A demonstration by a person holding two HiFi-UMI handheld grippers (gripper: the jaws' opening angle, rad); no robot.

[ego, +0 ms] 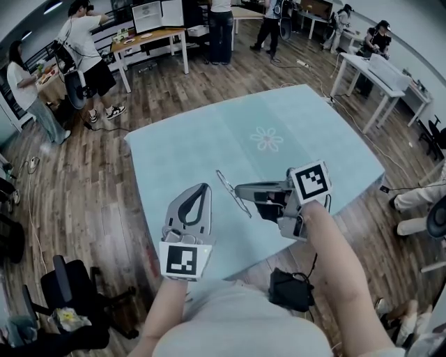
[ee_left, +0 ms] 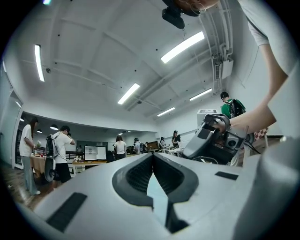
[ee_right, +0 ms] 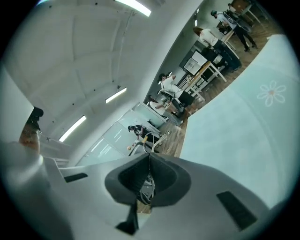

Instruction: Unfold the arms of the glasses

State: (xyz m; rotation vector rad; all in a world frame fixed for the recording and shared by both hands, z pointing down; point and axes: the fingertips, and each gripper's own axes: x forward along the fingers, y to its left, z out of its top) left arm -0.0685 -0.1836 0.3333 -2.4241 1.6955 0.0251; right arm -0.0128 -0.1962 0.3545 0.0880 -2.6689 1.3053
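Right tongs (ego: 239, 188) sideways, glasses (ego: 225, 183) at tips

No legible text, brand or number anywhere: only black-and-white square code patterns on the cube (ego: 185, 259) of the left claw (ego: 202, 188) and the cube (ego: 310, 181) of the right claw (ego: 239, 188); the far monitors (ego: 148, 15) look too small to read.

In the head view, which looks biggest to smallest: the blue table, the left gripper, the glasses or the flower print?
1. blue table
2. left gripper
3. glasses and flower print look about alike; the glasses sit nearer the camera, so I leave them unranked.
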